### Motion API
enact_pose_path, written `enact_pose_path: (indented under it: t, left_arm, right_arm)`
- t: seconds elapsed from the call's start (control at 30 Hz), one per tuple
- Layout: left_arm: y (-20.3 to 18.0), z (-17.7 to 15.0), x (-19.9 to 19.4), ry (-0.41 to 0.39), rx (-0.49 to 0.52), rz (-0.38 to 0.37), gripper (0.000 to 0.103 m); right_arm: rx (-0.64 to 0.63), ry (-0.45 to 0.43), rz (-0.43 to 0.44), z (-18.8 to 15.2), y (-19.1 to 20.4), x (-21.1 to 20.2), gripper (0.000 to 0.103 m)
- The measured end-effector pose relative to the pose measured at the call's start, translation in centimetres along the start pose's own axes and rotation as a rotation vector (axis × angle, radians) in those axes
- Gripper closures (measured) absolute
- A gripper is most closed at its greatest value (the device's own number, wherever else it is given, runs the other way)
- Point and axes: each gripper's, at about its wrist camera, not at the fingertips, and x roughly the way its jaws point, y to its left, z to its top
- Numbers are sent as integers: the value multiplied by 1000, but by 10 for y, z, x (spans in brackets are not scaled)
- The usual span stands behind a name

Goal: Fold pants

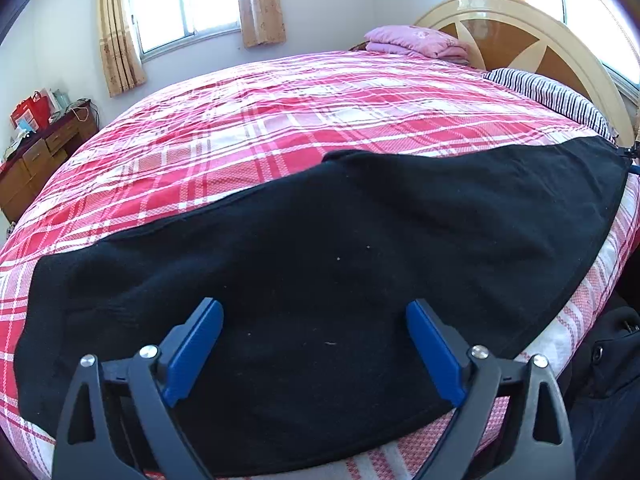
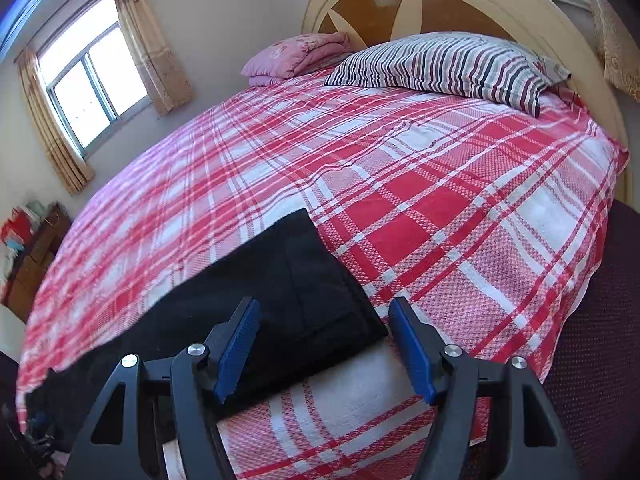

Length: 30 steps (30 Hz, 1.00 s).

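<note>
— Pants [image 1: 320, 260], black, lie flat along the near edge of the bed, on the red plaid sheet [image 1: 280, 120]; we see them spread wide under our left gripper [image 1: 315, 350].

— Agreed; our left gripper hangs over the cloth with its blue fingers [image 1: 196, 348] spread, gripping nothing; our right gripper [image 2: 325, 346] is spread too, above one end of the pants [image 2: 280, 300].

— Farther off we see a striped pillow [image 2: 444, 66] and a folded pink blanket [image 2: 296, 56] by the headboard [image 2: 400, 4].
</note>
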Motion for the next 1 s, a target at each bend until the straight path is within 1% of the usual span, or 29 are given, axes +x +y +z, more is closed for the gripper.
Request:
enact_pose_path:
  t: [0.03,0.07,0.17,0.2,0.3,0.4,0.5,0.57,0.67,0.77,0.83,0.87,0.9,0.93,1.0]
  left_arm:
    - [1,1,-1,1,0,3,7]
    - [2,2,-1,0,0,8,7]
    - [11,5,-7,-16,-11,48,7]
    - [17,7,-9,-19,-24,65,7]
    - [31,7,-11,-21,-53,92,7]
    - [47,6,-11,-18,-80,135,7]
    - [63,1,-7,6,-108,168,7]
    - [71,-2,-4,19,-123,172,7]
    - [77,-2,-7,5,-142,165,7]
    - [86,-2,-10,-12,-162,169,7]
    - [90,-2,-11,-17,-173,167,7]
    - [91,-2,-11,-19,-174,168,7]
    - [92,-1,-11,-22,-174,168,7]
    - [93,-1,-14,-34,-176,179,7]
    - [100,1,-23,-74,-193,216,7]
  right_arm:
    - [20,-3,35,1,-1,-2,35]
    - [29,-9,50,1,-1,-3,35]
    - [16,-10,37,1,1,-2,35]
    - [17,0,31,0,0,1,35]
    - [-6,-10,16,-2,3,3,35]
    - [-15,-15,2,-3,7,4,35]
    - [-11,-20,16,-4,6,3,35]
    - [-12,-20,16,-4,6,3,35]
    - [25,-18,34,-3,3,2,35]
    - [73,-16,71,-1,-3,-4,35]
    - [84,-15,82,-2,-4,-8,35]
    - [92,-11,86,-2,-6,-10,35]
    - [103,-3,97,-2,-8,-11,39]
    - [109,4,104,-2,-10,-11,45]
    - [119,23,109,-3,-13,-11,48]
